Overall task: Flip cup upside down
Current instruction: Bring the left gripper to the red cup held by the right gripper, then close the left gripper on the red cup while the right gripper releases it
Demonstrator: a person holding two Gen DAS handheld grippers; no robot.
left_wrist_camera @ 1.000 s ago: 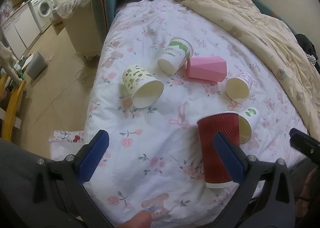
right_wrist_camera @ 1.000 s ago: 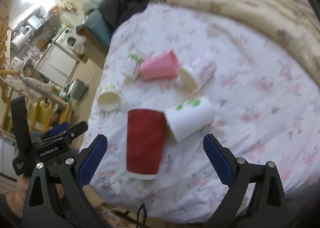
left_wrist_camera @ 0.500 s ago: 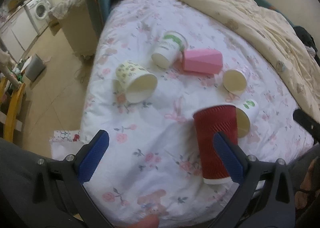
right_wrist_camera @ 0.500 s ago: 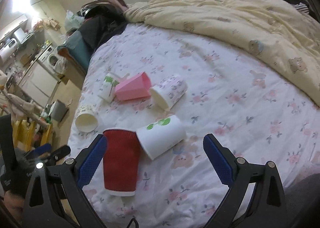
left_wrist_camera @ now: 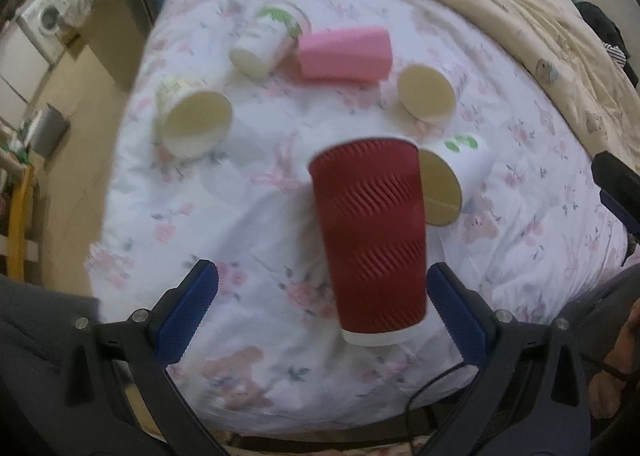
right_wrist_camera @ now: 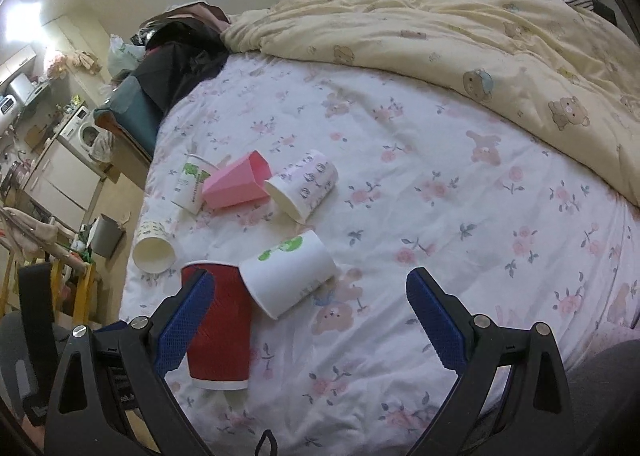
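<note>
Red cup [left_wrist_camera: 370, 240] lying on the floral bedsheet [left_wrist_camera: 248, 199], seen from the left wrist camera just past centre toward 5 o'clock; ribbed dark-red wall with slanted grooves, white rim band at the near end, narrower closed base pointing away toward 12. From the right wrist camera, same red cup [right_wrist_camera: 220, 326] at 8 o'clock, partly behind the left blue pad. Touching its far right side, a white cup with green print [left_wrist_camera: 452, 175], on its side, mouth facing the lens. Farther up, around 12 o'clock: pink cup [left_wrist_camera: 346, 51] lying flat, a white-and-green cup [left_wrist_camera: 268, 41] against its left end, a small pale cup [left_wrist_camera: 426, 95] at 1 o'clock, a yellow-patterned cup [left_wrist_camera: 192, 119] at 10 o'clock, all tipped over. Cream quilt [right_wrist_camera: 460, 27] bunched across the top. Left gripper [left_wrist_camera: 320, 308] spread wide, pads either side of the red cup's near end, not touching, grasping nothing. Right gripper [right_wrist_camera: 308, 320] likewise released, jaws far apart, empty over the sheet.
</note>
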